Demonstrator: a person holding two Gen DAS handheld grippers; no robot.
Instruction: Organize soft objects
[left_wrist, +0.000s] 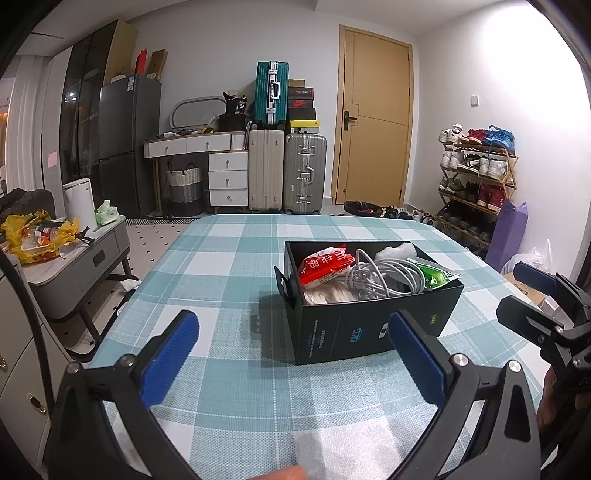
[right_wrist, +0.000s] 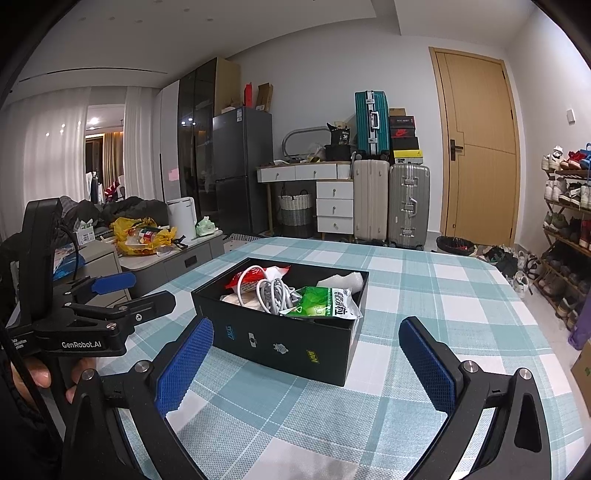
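Note:
A black open box (left_wrist: 369, 332) (right_wrist: 280, 339) stands on the checked tablecloth (left_wrist: 240, 387) (right_wrist: 424, 295). Inside lie a red packet (left_wrist: 325, 264) (right_wrist: 245, 275), a coiled white cable (left_wrist: 384, 277) (right_wrist: 271, 295), a green packet (left_wrist: 434, 275) (right_wrist: 321, 302), white foam (left_wrist: 395, 253) (right_wrist: 343, 280) and a pale bag (left_wrist: 328, 295). My left gripper (left_wrist: 291, 325) is open and empty, just in front of the box. My right gripper (right_wrist: 304, 332) is open and empty, also in front of the box. Each gripper shows in the other's view, the right one (left_wrist: 532, 295), the left one (right_wrist: 122, 291).
A grey side cabinet (left_wrist: 85, 258) (right_wrist: 177, 258) with a yellow bag (left_wrist: 37, 236) (right_wrist: 140, 236) stands left of the table. Suitcases (left_wrist: 288, 170) (right_wrist: 391, 199), a drawer desk (left_wrist: 221, 173), a fridge (left_wrist: 129, 144), a door (left_wrist: 373, 118) and a shoe rack (left_wrist: 476, 177) line the far walls.

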